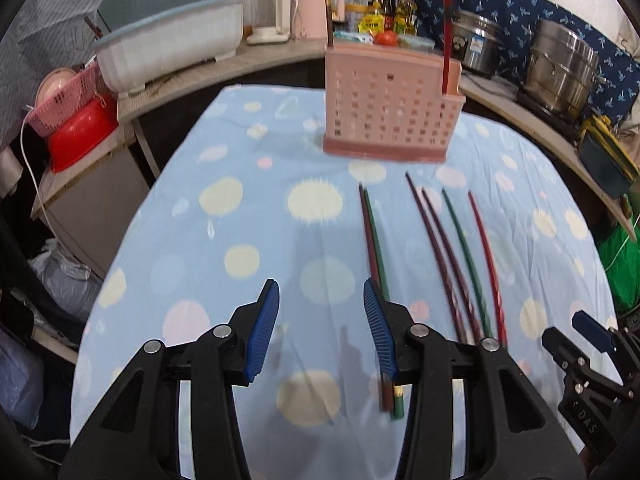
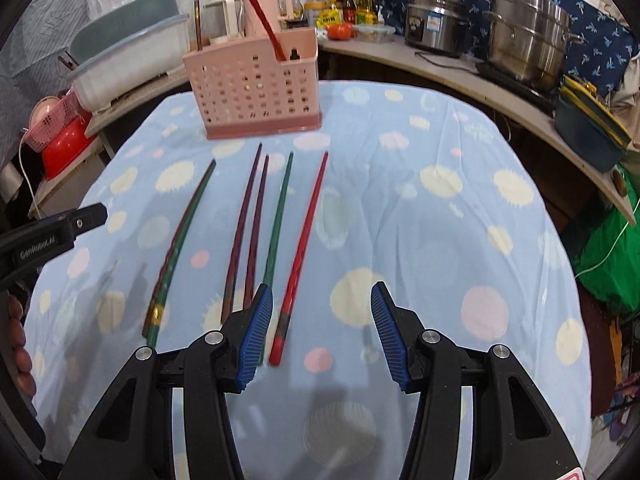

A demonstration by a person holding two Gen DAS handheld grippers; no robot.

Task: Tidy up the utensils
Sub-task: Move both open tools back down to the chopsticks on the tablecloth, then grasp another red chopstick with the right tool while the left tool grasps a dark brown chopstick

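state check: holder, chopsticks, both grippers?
pink holder: upright on the cloth, one red chopstick and one dark stick standing in it
loose chopsticks: six, lying flat before the holder
left gripper: open, empty
right gripper: open, empty

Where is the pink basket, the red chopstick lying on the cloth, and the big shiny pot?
pink basket [image 2: 256, 92], right wrist view, front wall.
red chopstick [image 2: 304, 248], right wrist view, middle of shaft.
shiny pot [image 2: 528, 36], right wrist view, side.
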